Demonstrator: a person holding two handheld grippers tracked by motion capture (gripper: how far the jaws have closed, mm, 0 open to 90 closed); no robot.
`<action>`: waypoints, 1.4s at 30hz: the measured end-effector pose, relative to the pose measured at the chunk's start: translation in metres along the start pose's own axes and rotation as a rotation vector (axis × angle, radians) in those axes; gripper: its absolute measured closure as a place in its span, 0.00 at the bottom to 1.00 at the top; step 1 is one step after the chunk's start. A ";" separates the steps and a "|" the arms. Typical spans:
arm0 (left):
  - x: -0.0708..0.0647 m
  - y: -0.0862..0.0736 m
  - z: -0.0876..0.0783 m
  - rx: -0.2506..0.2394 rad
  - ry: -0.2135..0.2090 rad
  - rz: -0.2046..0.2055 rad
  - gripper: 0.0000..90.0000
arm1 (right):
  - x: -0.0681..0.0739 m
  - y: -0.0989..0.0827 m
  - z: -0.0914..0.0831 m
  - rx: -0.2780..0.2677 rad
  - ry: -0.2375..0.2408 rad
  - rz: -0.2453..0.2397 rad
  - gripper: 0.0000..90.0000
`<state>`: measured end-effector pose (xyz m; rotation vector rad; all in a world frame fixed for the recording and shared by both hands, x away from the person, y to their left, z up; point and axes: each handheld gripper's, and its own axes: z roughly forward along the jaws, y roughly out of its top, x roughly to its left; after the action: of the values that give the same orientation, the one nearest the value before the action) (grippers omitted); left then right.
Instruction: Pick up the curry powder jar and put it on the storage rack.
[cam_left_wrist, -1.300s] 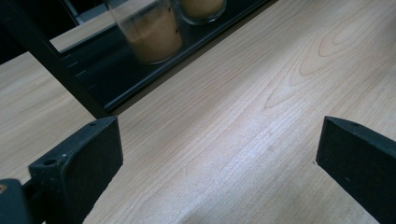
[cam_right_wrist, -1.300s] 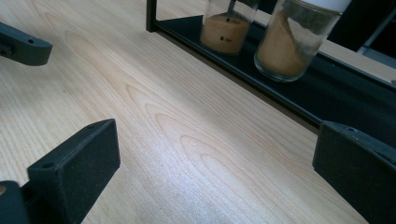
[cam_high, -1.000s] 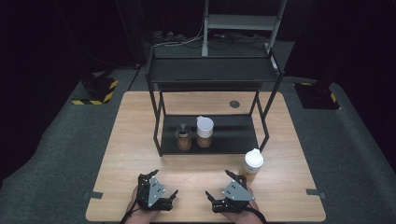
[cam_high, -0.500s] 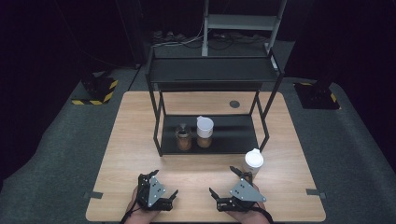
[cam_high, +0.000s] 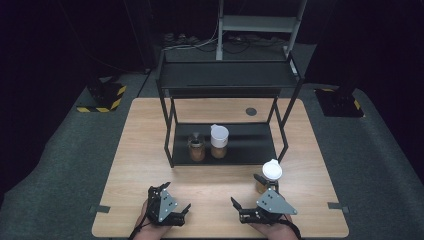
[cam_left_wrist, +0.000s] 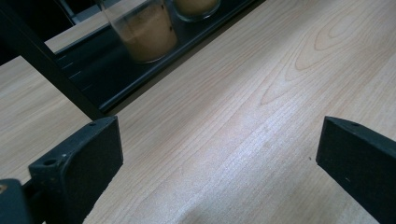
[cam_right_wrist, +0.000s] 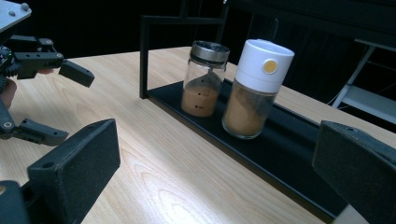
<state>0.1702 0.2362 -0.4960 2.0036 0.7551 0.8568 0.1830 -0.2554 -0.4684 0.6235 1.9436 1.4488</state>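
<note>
A black two-tier shelf stands at the middle of the wooden table. On its lower tray sit a metal-lidded glass jar and a white-capped jar, both holding brown powder. Another white-capped jar stands on the table at the front right. My right gripper is open just left of it, its far jaw close beside the jar, nothing between its jaws. My left gripper is open and empty over the front left, aimed at the tray jars.
The shelf's black legs and lower tray take up the table's centre. A round dark grommet sits behind the shelf. A metal stand and yellow-black striped bases stand on the floor beyond the table.
My right gripper has shifted a little to the right, toward the white-capped jar on the table. The jars and my left gripper have stayed where they were.
</note>
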 end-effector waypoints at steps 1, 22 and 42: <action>0.000 0.000 0.000 0.001 0.000 0.000 0.01 | -0.001 0.000 -0.001 -0.003 -0.002 0.002 0.00; 0.001 0.000 0.000 0.000 -0.007 -0.002 0.01 | -0.021 0.007 -0.018 -0.012 -0.044 0.011 0.00; 0.002 0.000 0.000 -0.002 -0.010 -0.002 0.01 | -0.037 0.000 -0.031 0.002 -0.136 0.048 0.00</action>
<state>0.1712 0.2378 -0.4957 2.0038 0.7506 0.8454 0.1859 -0.3020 -0.4546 0.7546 1.8370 1.3958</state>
